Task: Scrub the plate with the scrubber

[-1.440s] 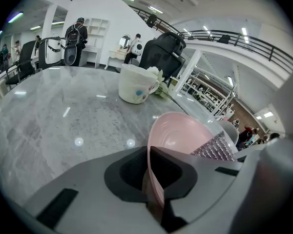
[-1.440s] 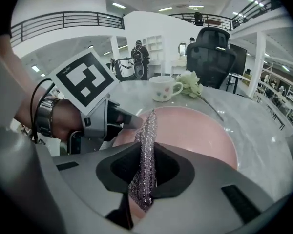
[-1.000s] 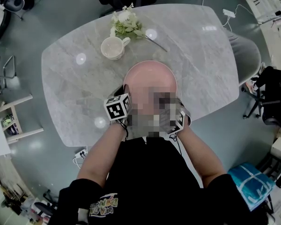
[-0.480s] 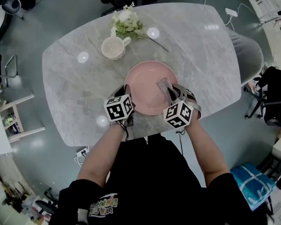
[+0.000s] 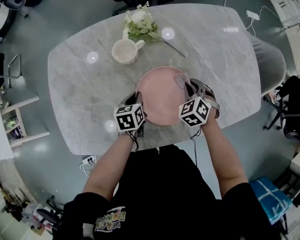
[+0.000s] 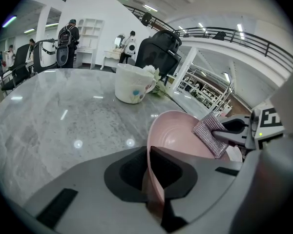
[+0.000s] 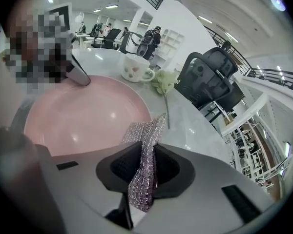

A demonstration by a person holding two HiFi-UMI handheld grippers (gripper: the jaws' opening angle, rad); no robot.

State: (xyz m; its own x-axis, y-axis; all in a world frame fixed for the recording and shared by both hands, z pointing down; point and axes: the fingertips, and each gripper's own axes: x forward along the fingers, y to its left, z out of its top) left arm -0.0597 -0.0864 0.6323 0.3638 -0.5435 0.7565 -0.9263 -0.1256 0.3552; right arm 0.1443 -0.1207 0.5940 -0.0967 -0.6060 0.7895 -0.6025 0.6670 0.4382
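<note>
- A grey marble table [image 5: 215, 69] is seen from above on a grey floor, in an open office with desks, shelves and a railed upper gallery in the background.
- A pink plate [image 5: 160, 96] lies just toward 6 o'clock from the table's middle.
- The plate's rim at about 8 o'clock is pinched between the jaws of the left gripper [image 5: 139, 105], with one jaw on each face of the rim.
- A silvery mesh scrubber [image 7: 144, 169] is clamped between the jaws of the right gripper [image 7: 141, 182], and its free end sticks out ahead of them.
- That free end is held over the inside of the plate at about 1 o'clock, just within the rim; whether it presses on the surface cannot be told.
- Nothing but the scrubber's end is seen in the plate, and light spots are mirrored on its glossy pink inside.
- A cream cup [image 5: 125, 50] with small coloured marks stands upright at 11 o'clock from the plate, apart from it, with its handle turned toward the flowers; only a pale inside is shown.
- A spray of white flowers [image 5: 139, 26] lies flat at 12 o'clock on the table, just beyond the cup, with its stem trailing toward 3 o'clock.
- A white plug block [image 5: 251, 14] with its cord rests at the table's edge at about 2 o'clock.
- A black office chair [image 7: 210, 82] stands past the table's far edge.
- People with backpacks are seen standing far off in the room.
</note>
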